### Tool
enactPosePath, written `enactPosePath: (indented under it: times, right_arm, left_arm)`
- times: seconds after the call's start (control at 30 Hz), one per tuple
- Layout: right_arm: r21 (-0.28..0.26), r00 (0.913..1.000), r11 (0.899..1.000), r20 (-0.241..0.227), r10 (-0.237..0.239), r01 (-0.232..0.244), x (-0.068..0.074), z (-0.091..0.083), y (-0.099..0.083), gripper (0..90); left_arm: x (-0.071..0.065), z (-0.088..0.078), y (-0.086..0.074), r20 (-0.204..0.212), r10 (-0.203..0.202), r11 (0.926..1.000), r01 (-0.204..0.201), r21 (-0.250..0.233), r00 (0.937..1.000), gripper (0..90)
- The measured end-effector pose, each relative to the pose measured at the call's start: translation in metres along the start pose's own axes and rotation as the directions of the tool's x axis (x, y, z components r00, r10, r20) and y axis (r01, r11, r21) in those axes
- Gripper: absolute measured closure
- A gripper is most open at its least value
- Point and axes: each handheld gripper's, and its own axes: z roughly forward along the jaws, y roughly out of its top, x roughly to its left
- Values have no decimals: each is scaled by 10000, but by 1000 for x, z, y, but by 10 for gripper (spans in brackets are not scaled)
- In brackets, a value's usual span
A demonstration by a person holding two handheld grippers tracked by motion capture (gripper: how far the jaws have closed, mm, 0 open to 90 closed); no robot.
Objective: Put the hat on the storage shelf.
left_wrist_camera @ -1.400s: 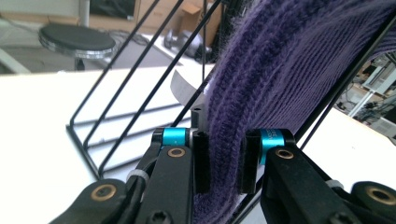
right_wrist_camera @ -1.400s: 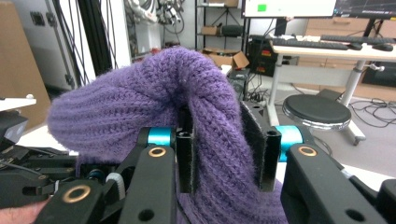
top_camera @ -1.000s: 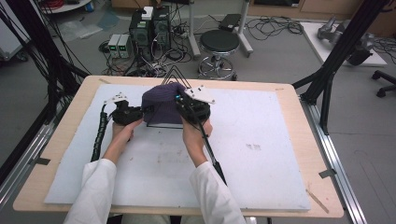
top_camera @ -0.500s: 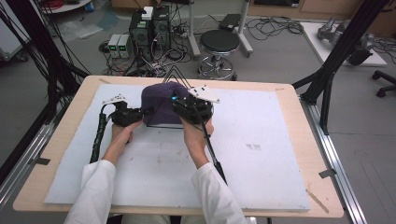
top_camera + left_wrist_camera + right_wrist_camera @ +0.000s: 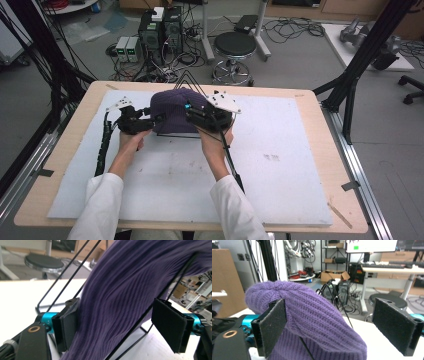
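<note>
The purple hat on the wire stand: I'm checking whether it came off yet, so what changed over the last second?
Little changed. The purple hat stays draped over the wire stand. Left gripper and right gripper remain at its two sides, shifting only slightly, both with jaws open in their own views. Table unchanged.

You're working in a lab: computer towers (image 5: 160, 27) and tangled cables (image 5: 295, 25) sit on the grey floor beyond your table (image 5: 310, 100), a round stool (image 5: 235, 45) nearby, black rig frames (image 5: 370, 45) at both sides.
</note>
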Motion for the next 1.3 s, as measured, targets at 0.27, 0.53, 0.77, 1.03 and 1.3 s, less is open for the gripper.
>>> enactPosePath:
  times: [0.27,0.53,0.77,1.03,1.3]
  right_arm:
    - [-749,9979,9969,627,-172,219,-13,-14,3,116]
    - [-1755,9930,9844,1176,131,78,-25,-30,0,115]
    - [-2597,9889,9657,1441,358,29,-31,-48,-4,115]
    - [-3136,9831,9495,1774,459,123,-54,-87,-10,110]
    - [-3378,9815,9412,1829,566,87,-79,-120,-15,107]
  left_arm:
    - [-23,-27,11,-619,314,9832,-420,-1774,9976,240]
    - [-34,-67,19,-1186,81,9181,-543,-3926,9929,231]
    - [-48,-83,19,-2730,684,8498,-1994,-4879,9596,200]
    - [-56,-103,12,-3208,628,8087,-2366,-5385,9451,193]
    - [-57,-113,9,-3568,725,8054,-2657,-5299,9314,193]
